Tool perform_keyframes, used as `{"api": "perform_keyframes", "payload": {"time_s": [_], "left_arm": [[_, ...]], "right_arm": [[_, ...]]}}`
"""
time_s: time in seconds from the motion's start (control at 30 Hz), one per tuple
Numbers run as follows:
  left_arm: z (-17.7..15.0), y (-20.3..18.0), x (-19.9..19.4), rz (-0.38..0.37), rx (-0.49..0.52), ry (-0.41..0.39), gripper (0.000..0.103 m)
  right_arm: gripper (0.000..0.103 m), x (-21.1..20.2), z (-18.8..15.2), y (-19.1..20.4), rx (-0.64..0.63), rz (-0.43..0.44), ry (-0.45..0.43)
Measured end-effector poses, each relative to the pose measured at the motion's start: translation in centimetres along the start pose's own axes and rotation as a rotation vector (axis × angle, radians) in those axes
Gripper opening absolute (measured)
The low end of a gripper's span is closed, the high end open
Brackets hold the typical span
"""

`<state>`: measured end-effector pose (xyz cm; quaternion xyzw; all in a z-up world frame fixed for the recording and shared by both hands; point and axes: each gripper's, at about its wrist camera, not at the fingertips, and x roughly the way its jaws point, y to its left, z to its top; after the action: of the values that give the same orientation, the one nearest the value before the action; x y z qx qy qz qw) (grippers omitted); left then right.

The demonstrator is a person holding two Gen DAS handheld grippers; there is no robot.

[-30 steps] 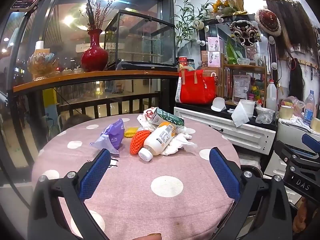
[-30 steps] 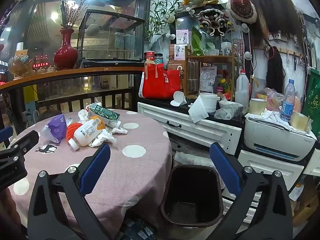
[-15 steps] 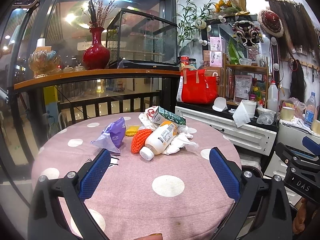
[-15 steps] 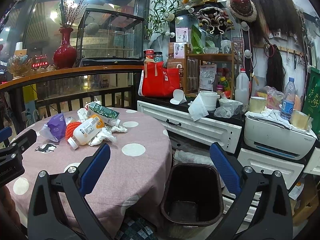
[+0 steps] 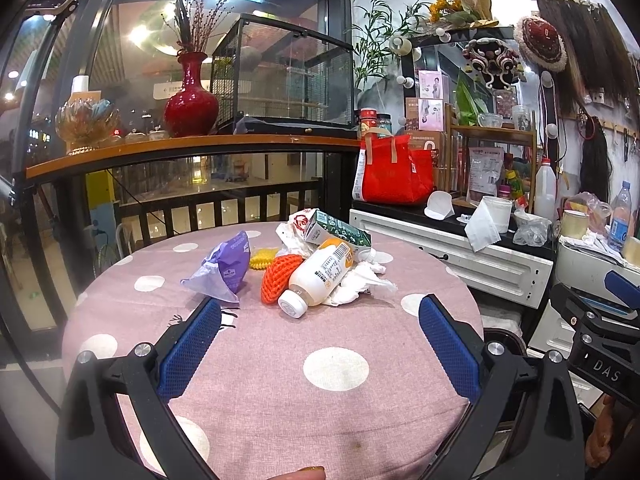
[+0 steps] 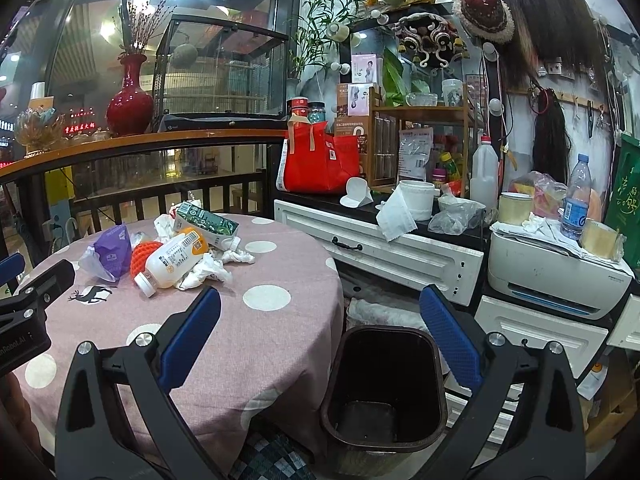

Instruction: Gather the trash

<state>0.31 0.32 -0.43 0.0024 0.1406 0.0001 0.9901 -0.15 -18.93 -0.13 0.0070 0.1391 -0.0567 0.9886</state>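
A heap of trash lies on the round table with the pink dotted cloth (image 5: 336,368): a white bottle (image 5: 320,272) on its side, an orange foam net (image 5: 276,276), a purple wrapper (image 5: 224,270), a green carton (image 5: 336,232) and crumpled tissues (image 5: 360,284). My left gripper (image 5: 320,344) hovers open just short of the heap, nothing between its fingers. My right gripper (image 6: 320,340) is open and empty over the table's right edge, above a dark brown bin (image 6: 384,384) on the floor. The same bottle (image 6: 172,260) shows to its left.
A white cabinet (image 6: 400,252) behind the bin carries a red bag (image 6: 320,164), tissue roll and bottles. A printer (image 6: 556,276) stands at the right. A wooden railing with a red vase (image 5: 191,100) runs behind the table.
Both views have shifted only slightly; the trash heap sits a little lower and closer in the left wrist view. Both grippers stay open and nothing has been taken.
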Motion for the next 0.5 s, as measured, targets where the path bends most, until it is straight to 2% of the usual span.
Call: {"api": "perform_keyframes", "payload": {"time_s": [0.5], "left_arm": [[-0.20,0.00,0.20,-0.001,-0.002,0.006,0.098]], "right_arm": [[0.098,0.19,-0.17,0.07,-0.004,-0.001,0.003]]}}
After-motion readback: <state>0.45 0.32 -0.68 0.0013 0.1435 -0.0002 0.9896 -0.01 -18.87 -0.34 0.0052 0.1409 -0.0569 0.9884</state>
